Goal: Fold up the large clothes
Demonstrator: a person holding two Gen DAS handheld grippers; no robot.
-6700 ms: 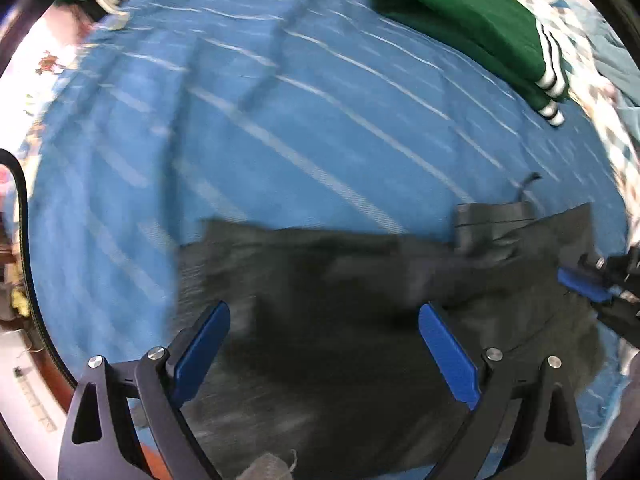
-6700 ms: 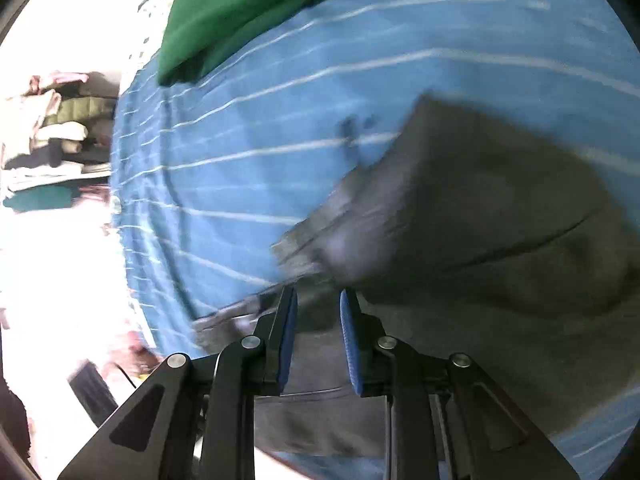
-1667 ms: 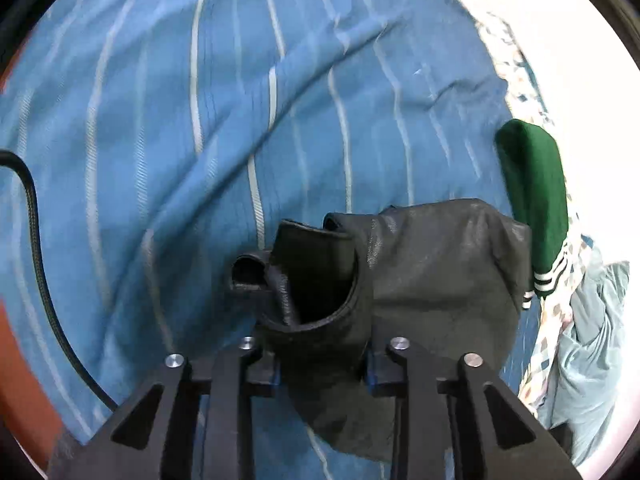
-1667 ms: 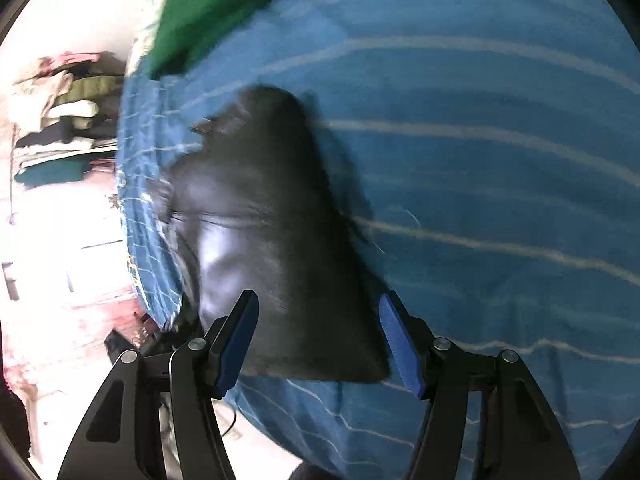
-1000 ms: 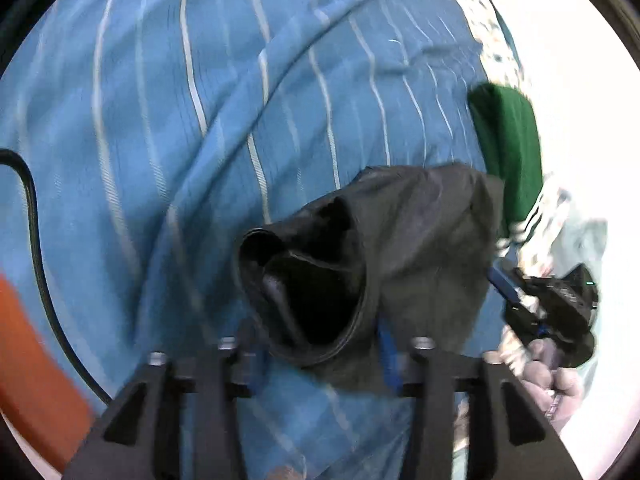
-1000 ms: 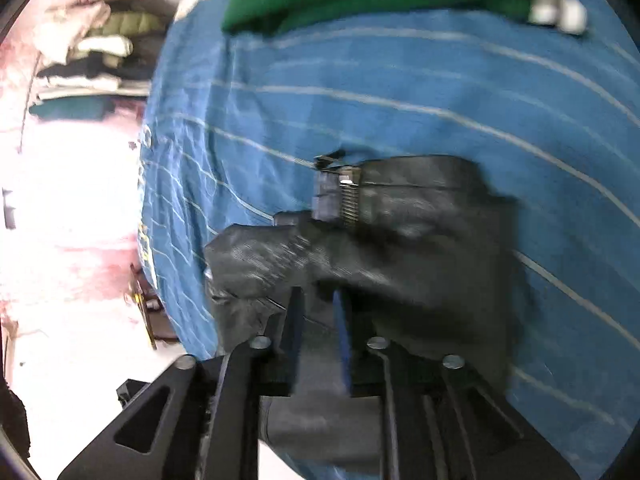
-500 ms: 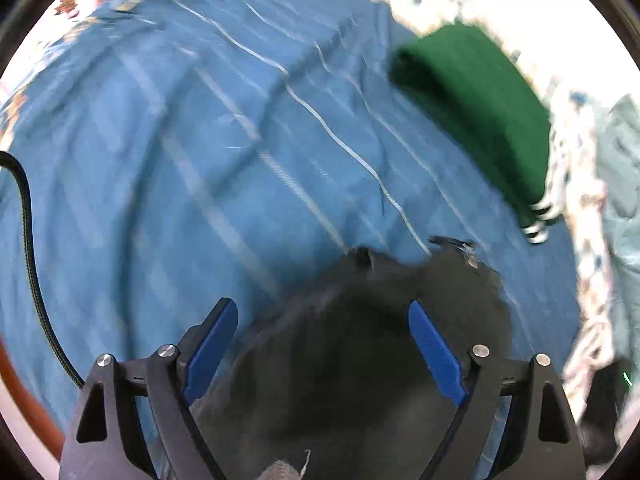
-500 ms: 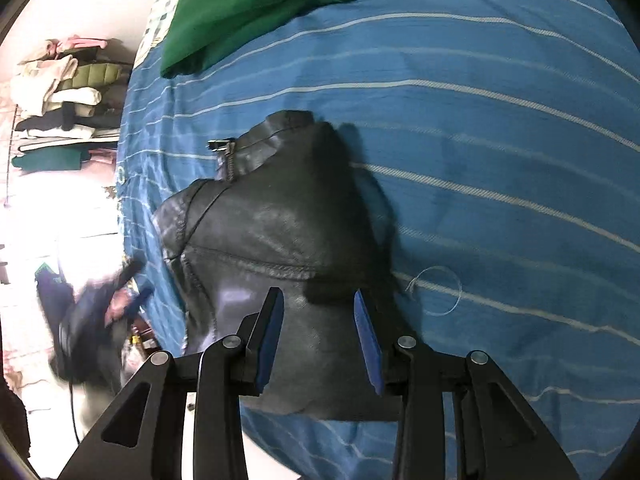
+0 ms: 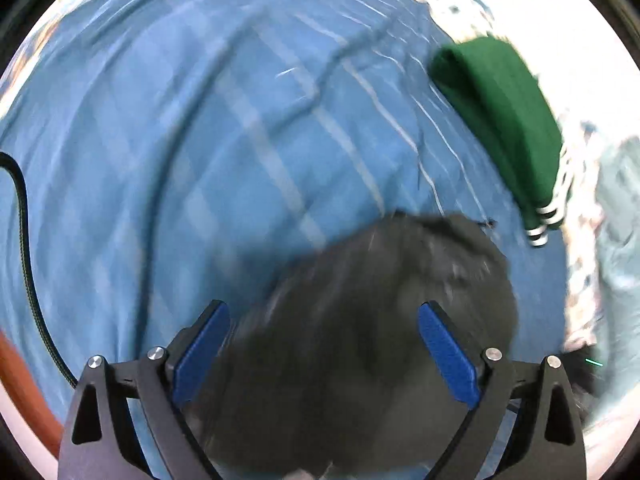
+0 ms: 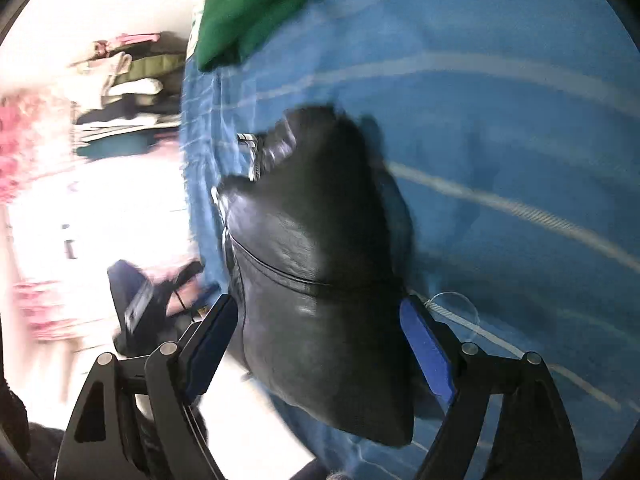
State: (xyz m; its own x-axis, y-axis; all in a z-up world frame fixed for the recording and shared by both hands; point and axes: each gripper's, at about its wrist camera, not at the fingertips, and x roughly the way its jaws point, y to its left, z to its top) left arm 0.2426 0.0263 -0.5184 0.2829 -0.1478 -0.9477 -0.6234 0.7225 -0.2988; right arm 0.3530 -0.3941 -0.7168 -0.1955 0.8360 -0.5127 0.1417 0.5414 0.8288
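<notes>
Both my grippers have let go — left gripper (image 9: 324,350) and right gripper (image 10: 318,344) jaws opening, empty; the folded black garment (image 10: 320,272) lies on the blue striped bedsheet (image 9: 200,140) near the green garment (image 9: 500,112).

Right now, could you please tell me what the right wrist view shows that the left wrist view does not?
Only the right wrist view shows the stacked clothes beyond the bed's edge, the zipper on the black leather garment, and the other claw off the bed's edge.

Only the left wrist view shows a black cable and a pale blue cloth.

Both show the black garment, the green folded garment and the blue striped sheet.
</notes>
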